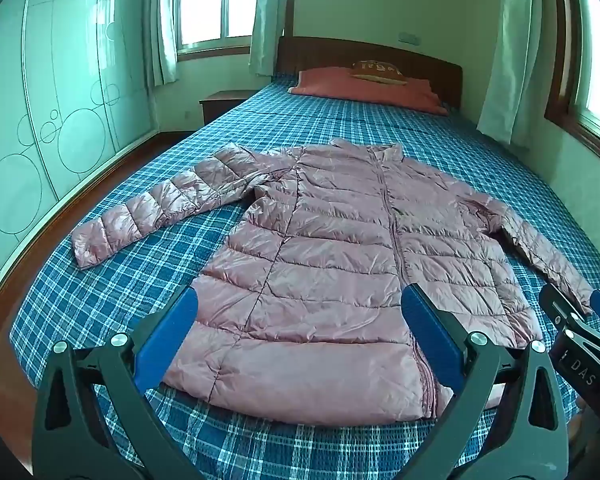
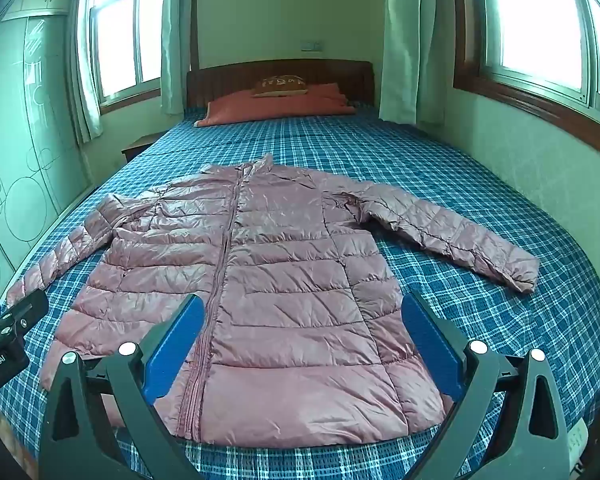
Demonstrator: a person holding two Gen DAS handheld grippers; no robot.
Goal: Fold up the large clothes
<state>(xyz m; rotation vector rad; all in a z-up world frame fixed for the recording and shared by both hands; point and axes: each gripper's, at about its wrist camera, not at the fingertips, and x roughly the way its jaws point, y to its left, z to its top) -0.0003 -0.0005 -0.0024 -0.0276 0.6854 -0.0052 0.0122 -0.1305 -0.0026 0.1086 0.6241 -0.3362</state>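
Pink jacket (image 1: 332,264) flat on bed (image 1: 100,288); both hand-held grippers (image 1: 300,340) (image 2: 304,344) gape empty

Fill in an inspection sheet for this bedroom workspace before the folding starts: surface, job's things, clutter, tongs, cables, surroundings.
Surface: bed with blue plaid sheet, smooth.
Job's things: pink jacket lying flat, zipped, front up, both sleeves spread out, hem toward the cameras.
Clutter: red pillow with a small cushion on it, at the headboard, apart from the jacket.
Tongs: left tongs open, above the hem, holding nothing; right tongs open, above the hem, holding nothing.
Cables: nothing seen.
Surroundings: wardrobe on the left, nightstand beside the bed, curtained windows behind and to the right.
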